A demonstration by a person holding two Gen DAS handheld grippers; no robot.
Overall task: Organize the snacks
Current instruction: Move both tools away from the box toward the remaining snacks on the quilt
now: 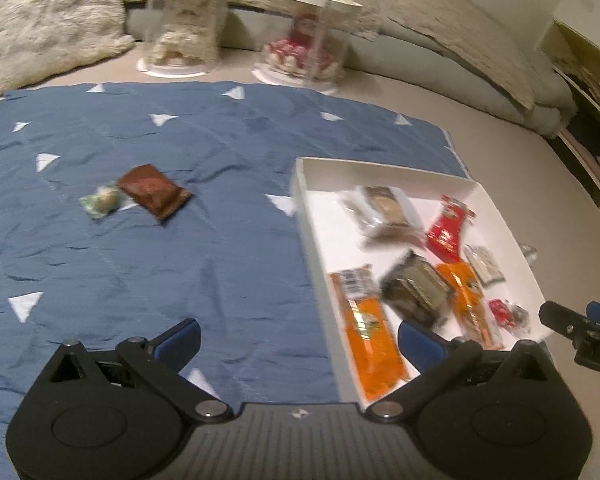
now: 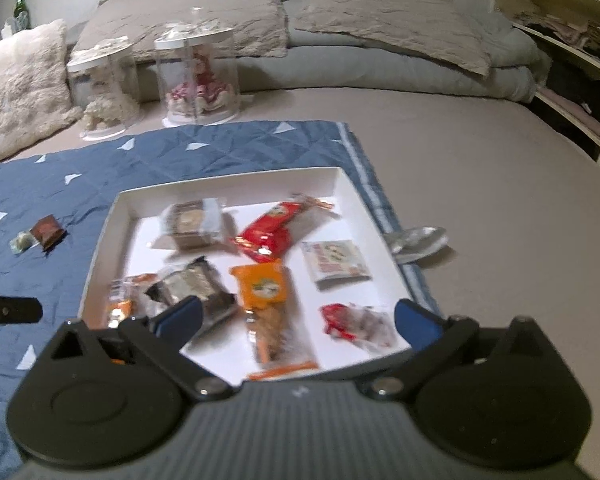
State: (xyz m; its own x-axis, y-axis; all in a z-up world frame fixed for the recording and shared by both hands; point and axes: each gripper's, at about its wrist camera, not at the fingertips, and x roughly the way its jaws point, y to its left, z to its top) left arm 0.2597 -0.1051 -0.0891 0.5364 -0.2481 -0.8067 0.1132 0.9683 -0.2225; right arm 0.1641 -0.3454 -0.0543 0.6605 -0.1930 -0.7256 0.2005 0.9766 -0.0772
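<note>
- Looking along your left gripper [image 1: 299, 338], you see its jaws spread wide with nothing between them, above the blue quilted cloth [image 1: 140, 240].
- Your white tray [image 1: 300, 188] lies to the right on that cloth, holding wrapped snacks, among them a long orange packet [image 1: 366, 344] and a red packet [image 1: 446, 230].
- A brown packet [image 1: 154, 191] and a small green sweet [image 1: 102, 202] touch each other on the cloth, well apart from the tray.
- Through your right view, the right gripper [image 2: 298, 322] also stands fully open and empty, over the tray's near edge [image 2: 380, 228].
- A silver wrapper [image 2: 416, 242] lies just beside the tray on the bed.
- Two clear lidded jars [image 2: 198, 76] stand beyond the cloth.
</note>
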